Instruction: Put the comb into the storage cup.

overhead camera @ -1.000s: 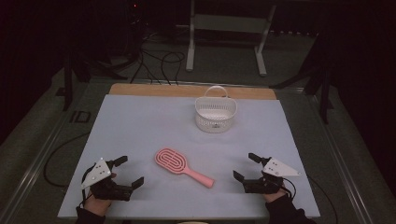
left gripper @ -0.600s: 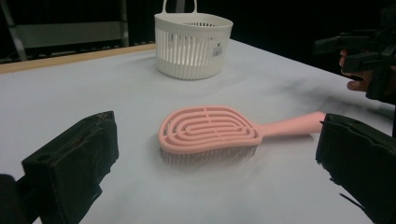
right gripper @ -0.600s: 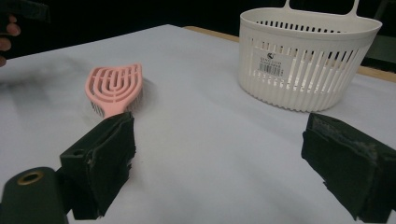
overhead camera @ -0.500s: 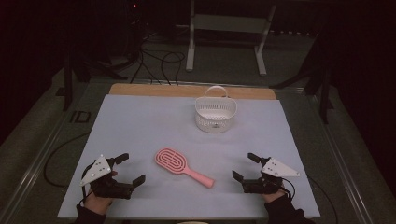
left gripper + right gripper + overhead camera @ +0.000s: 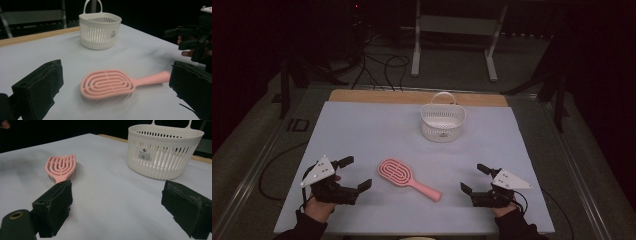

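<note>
White table [image 5: 362, 130]: pink hairbrush [image 5: 408, 178] lies diagonal, handle toward right gripper [image 5: 474, 179]; left gripper [image 5: 355, 173], both fingers spread, empty.

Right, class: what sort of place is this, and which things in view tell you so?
Probably a lab or recording workspace, not a home: a covered table in a dark room, cables on the floor behind it, and a person holding a left tool and right tool.
</note>
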`<act>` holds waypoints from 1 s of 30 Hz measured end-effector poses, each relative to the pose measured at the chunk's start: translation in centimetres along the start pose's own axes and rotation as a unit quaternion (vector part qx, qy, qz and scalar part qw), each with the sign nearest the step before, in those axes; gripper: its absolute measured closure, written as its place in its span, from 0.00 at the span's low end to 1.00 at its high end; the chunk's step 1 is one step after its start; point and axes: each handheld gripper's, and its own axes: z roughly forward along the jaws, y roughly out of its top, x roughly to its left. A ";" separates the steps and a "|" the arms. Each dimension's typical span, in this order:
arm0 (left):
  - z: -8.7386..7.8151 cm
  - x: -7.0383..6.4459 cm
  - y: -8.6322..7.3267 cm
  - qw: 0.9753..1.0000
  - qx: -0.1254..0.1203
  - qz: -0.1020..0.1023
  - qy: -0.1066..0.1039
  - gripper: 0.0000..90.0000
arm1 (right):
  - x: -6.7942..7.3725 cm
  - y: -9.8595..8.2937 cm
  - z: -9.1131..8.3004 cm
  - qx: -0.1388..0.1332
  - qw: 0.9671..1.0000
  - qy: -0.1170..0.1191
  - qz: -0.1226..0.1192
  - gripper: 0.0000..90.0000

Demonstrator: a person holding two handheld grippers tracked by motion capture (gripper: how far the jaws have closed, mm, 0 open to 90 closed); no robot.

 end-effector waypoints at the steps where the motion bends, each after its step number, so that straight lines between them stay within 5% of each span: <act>1: 0.2 -0.1 0.3 1.000 0.002 0.006 -0.002 0.00 | 0.0 0.0 0.0 0.000 1.000 0.001 0.000 0.11; 16: 3.4 -1.9 3.8 0.998 0.026 0.026 -0.041 0.00 | -0.1 0.0 0.0 0.000 1.000 0.001 0.005 0.11; 30: 6.5 -3.6 5.4 0.996 0.039 0.048 -0.070 0.00 | -0.1 0.0 0.0 -0.001 1.000 0.003 0.006 0.11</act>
